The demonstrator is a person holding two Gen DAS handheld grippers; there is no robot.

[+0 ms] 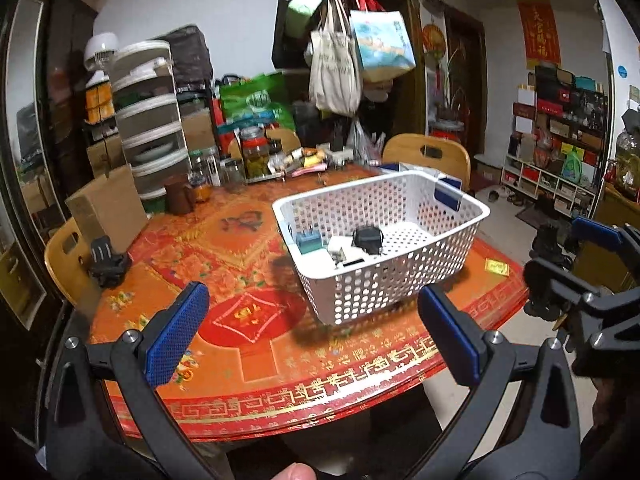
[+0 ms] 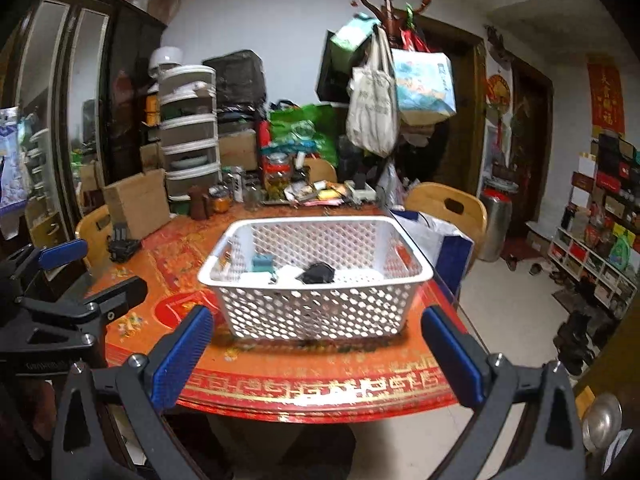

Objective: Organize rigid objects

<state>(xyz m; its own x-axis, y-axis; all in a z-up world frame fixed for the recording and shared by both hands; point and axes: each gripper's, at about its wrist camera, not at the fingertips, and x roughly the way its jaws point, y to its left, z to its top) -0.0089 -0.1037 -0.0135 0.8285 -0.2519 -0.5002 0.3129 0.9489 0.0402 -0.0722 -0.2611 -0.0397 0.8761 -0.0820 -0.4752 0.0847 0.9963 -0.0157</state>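
Note:
A white perforated basket (image 1: 404,280) (image 2: 316,312) stands on the red patterned table (image 1: 248,360) (image 2: 320,376). Inside lie a black rounded object (image 1: 368,236) (image 2: 318,273), a teal block (image 1: 309,242) (image 2: 262,263) and white items (image 1: 344,254) (image 2: 288,274). My left gripper (image 1: 312,340) is open and empty, held over the table's near edge in front of the basket. My right gripper (image 2: 316,360) is open and empty, near the table's front edge before the basket. Each gripper shows in the other's view, the right (image 1: 592,280), the left (image 2: 64,280).
A black mount (image 1: 106,260) (image 2: 122,242) lies at the table's left by a cardboard box (image 1: 108,204) (image 2: 138,202). Jars and clutter (image 1: 256,156) (image 2: 280,184) line the far edge. Wooden chairs (image 1: 430,152) (image 2: 448,204) stand around. A yellow card (image 1: 496,267) lies right of the basket.

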